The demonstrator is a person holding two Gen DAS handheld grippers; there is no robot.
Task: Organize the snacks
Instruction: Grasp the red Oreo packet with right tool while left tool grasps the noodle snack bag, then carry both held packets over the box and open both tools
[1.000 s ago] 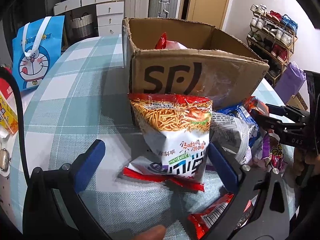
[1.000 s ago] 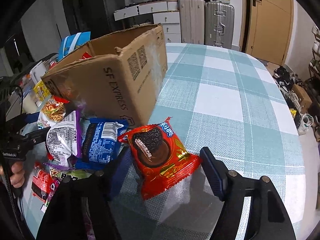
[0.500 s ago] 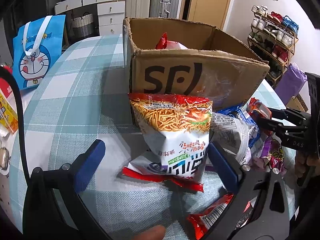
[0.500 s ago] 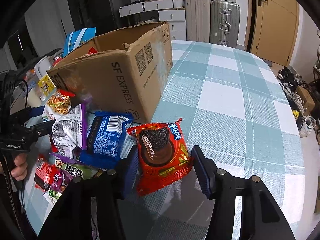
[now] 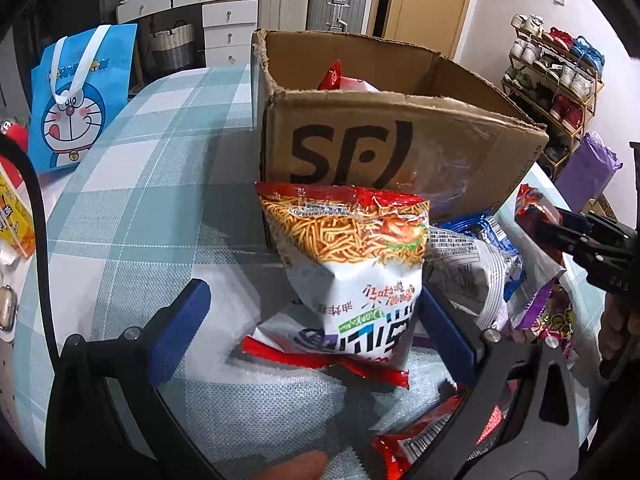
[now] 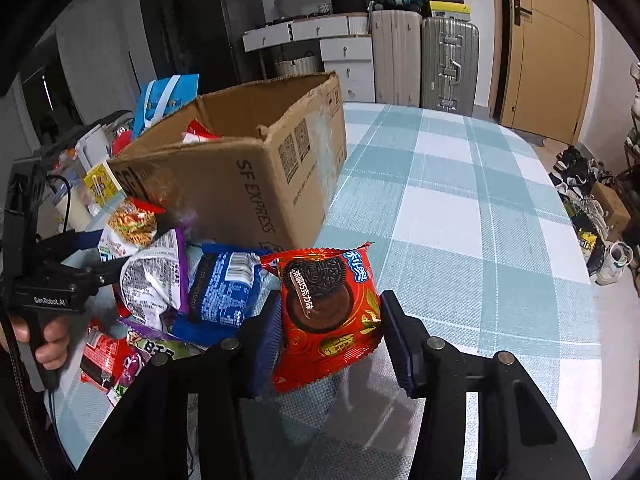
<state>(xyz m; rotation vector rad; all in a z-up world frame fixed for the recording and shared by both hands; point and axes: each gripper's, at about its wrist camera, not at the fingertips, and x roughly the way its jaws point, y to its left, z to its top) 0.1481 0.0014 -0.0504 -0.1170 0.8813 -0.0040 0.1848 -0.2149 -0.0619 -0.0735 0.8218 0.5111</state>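
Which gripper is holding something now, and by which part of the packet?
The right gripper, jaws just closing, clamps the red cookie packet by its two side edges. The left gripper is open, holding nothing.

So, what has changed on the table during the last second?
The right gripper has just been closing and now pinches the red cookie packet, lifting it slightly. The left gripper is open as before around the noodle bag; the cardboard box stayed put.

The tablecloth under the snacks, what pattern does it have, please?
Teal-and-white check tablecloth, clearest in the right wrist view.
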